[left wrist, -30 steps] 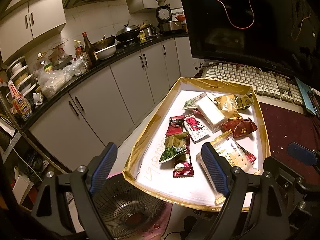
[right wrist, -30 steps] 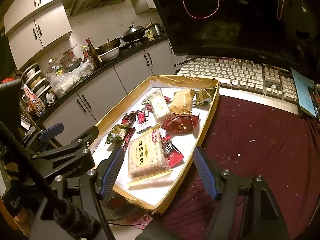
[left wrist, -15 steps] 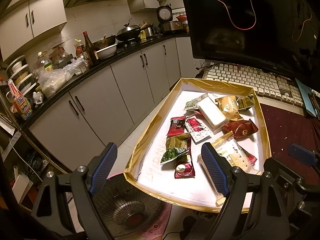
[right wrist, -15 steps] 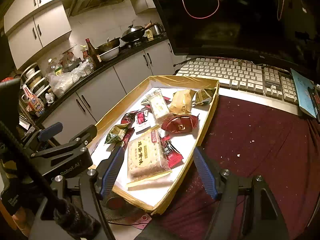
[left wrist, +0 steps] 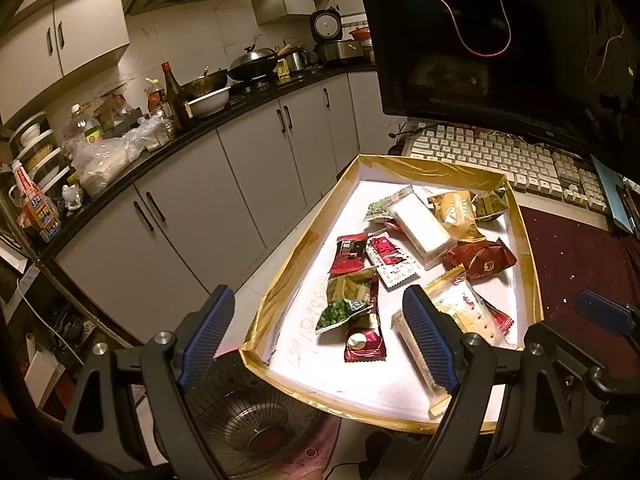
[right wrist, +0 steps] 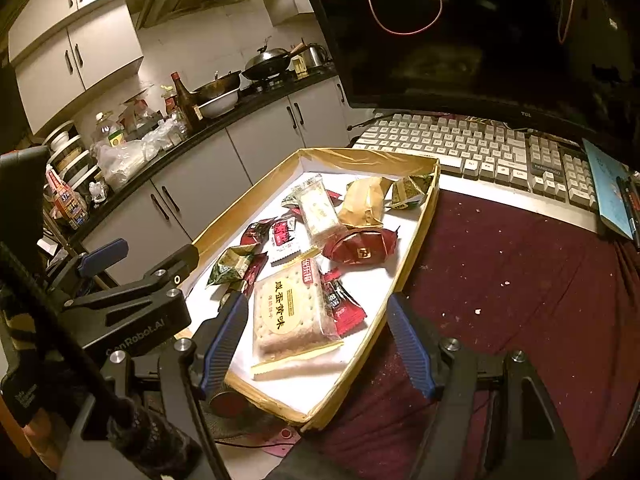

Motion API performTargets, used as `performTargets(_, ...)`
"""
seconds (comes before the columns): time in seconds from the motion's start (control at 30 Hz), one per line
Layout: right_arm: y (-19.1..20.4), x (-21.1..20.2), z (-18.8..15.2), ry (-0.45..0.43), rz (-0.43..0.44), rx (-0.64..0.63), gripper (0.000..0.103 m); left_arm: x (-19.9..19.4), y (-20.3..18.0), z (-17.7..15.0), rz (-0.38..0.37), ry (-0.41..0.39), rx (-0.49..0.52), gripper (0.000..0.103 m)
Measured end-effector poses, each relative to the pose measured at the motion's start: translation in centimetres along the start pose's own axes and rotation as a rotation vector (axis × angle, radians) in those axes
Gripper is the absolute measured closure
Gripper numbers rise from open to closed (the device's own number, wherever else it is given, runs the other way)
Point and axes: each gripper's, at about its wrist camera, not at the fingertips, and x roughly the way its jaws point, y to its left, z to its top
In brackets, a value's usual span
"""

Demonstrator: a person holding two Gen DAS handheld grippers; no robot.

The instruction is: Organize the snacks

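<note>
A shallow gold-rimmed box lid (left wrist: 296, 256) (right wrist: 420, 216) with a white floor holds several snack packets. A large cracker pack (right wrist: 286, 312) (left wrist: 464, 316) lies at its near end, beside a green pea packet (left wrist: 344, 308), a dark red round packet (right wrist: 362, 246) (left wrist: 480, 260), a white bar (left wrist: 424, 228) and a gold packet (right wrist: 364, 200). My left gripper (left wrist: 316, 340) is open and empty above the lid's near left corner. My right gripper (right wrist: 316, 340) is open and empty, its fingers either side of the cracker pack, above it.
The lid overhangs the edge of a table with a maroon cloth (right wrist: 520, 280). A keyboard (right wrist: 472, 148) and a dark monitor (right wrist: 480, 40) stand behind it. A floor fan (left wrist: 256, 432) sits below. Kitchen cabinets (left wrist: 180, 220) run along the left.
Both grippers have barely moved; the view has shifted only slightly. Both stay open and empty.
</note>
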Motion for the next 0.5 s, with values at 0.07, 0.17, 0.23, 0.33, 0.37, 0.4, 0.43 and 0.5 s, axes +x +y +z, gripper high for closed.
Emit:
performTargets(0.07,-0.1,0.2,0.0,0.004,-0.001,0.002,0.031,0.1,-0.1,0.0,-0.004,0.002,0.001,0.017)
performTargets(0.17,-0.1,0.3,0.0,0.009,-0.005,0.002,0.031,0.3,-0.2,0.0,-0.005,0.007,0.005,0.017)
performTargets(0.23,-0.2,0.5,-0.1,0.01,-0.002,0.004,0.031,0.6,-0.2,-0.1,-0.008,0.014,0.009,0.017)
performTargets(0.33,-0.4,0.6,-0.1,0.015,-0.01,0.009,0.031,1.1,-0.2,0.0,-0.015,0.024,0.002,0.017)
performTargets(0.37,-0.5,0.7,-0.1,0.015,-0.009,0.012,0.031,1.1,-0.2,0.0,-0.013,0.025,0.002,0.017)
performTargets(0.4,-0.6,0.7,-0.1,0.016,-0.01,0.012,0.031,1.2,-0.3,0.0,-0.011,0.023,0.006,0.017)
performTargets(0.43,-0.5,0.7,-0.1,0.015,-0.011,0.012,0.031,1.2,-0.4,0.0,-0.012,0.019,0.01,0.017)
performTargets(0.5,-0.5,0.7,-0.1,0.014,-0.01,0.012,0.031,1.2,-0.6,0.0,-0.01,0.012,0.021,0.017)
